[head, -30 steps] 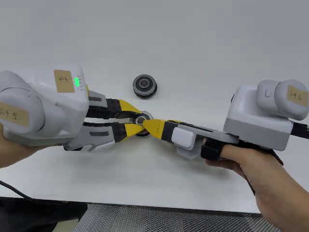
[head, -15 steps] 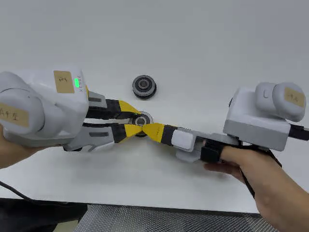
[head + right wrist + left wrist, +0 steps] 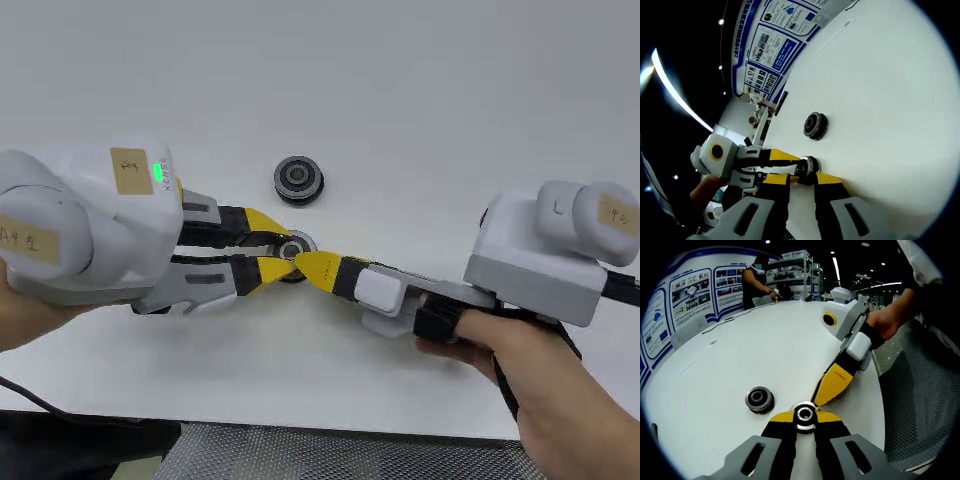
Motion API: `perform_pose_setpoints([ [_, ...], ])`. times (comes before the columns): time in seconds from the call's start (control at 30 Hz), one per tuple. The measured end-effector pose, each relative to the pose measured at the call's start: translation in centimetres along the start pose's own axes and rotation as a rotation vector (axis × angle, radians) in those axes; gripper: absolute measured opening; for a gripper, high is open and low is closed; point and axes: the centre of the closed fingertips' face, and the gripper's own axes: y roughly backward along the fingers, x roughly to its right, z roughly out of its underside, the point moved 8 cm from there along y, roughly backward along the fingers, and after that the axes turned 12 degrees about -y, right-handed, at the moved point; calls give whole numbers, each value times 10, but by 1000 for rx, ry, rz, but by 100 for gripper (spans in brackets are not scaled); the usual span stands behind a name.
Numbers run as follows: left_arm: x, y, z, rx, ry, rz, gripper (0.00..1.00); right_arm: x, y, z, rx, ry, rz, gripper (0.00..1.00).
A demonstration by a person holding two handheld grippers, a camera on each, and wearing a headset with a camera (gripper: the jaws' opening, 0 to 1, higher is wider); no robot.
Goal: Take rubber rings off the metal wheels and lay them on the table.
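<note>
My left gripper (image 3: 283,252) is shut on a small metal wheel (image 3: 295,244) with a black rubber ring, held just above the white table (image 3: 400,120). In the left gripper view its yellow tips (image 3: 805,421) clamp the wheel (image 3: 805,414) from both sides. My right gripper (image 3: 306,266) comes in from the right. Its yellow tips meet the wheel's lower right rim. In the right gripper view its jaws (image 3: 807,176) stand narrowly apart, pinching the ring's edge on that wheel (image 3: 810,164). A second wheel (image 3: 299,178) with its ring on lies behind them.
The second wheel (image 3: 759,400) (image 3: 815,125) sits a short way beyond the held one. The table's front edge (image 3: 330,430) runs near the person's hands, with grey mesh flooring below. Poster boards, shelves and a person stand far behind the table (image 3: 755,285).
The right gripper's body has dipped slightly and shifted a little to the right; its tips stay at the wheel. The left gripper and both wheels have held still.
</note>
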Motion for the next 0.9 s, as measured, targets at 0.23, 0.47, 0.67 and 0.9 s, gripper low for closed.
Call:
perform_pose_setpoints([
  [0.23,0,0,0,0,1,-1,13,1,0,0,2,-6,-5,20],
  [0.47,0,0,-1,-2,0,0,13,-1,-3,0,20,-4,-17,22],
  [0.67,0,0,0,-1,0,1,13,0,-4,0,12,-37,-32,22],
  [0.9,0,0,0,-1,1,0,13,0,2,0,11,-29,-32,14],
])
